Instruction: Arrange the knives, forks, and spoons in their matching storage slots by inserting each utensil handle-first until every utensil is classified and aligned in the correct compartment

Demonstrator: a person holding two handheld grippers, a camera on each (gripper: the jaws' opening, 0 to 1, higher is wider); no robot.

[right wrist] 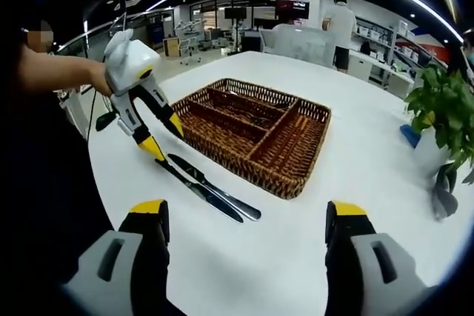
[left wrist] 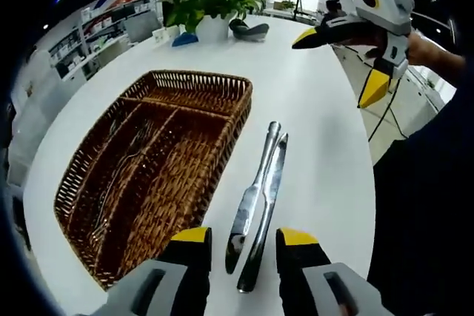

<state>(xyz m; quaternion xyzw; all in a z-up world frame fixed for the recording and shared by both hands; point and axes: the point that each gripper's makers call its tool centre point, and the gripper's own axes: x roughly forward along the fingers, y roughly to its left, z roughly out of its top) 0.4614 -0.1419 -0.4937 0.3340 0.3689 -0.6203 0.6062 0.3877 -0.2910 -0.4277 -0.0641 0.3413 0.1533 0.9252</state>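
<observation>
Two grippers are in my hands above a round white table [left wrist: 318, 109]. My left gripper [left wrist: 244, 246] hovers low over the table, its yellow-tipped jaws apart, one on each side of the near ends of the two knives [left wrist: 259, 197]; I cannot tell whether the jaws touch them. In the right gripper view, the left gripper [right wrist: 159, 135] slants down from a hand [right wrist: 96, 75] at the left, its tips just beside the knives' [right wrist: 211, 190] far ends, next to the basket. My right gripper [right wrist: 248, 216] is held higher and well back from the knives, jaws spread wide with nothing between them; in the left gripper view the right gripper [left wrist: 341, 64] hangs in the air at the upper right, open, over the table's far edge. I count two knives, lying side by side and touching along their length, just beside the wicker basket [left wrist: 222, 101] on the bare tabletop. One basket sits on the table, with three long slots and one crosswise slot. Thin metal utensils [left wrist: 122, 160] lie in one long slot; I cannot count them. One potted plant [left wrist: 211, 1] stands at the table's far side, with a dark object [left wrist: 248, 29] next to it.
</observation>
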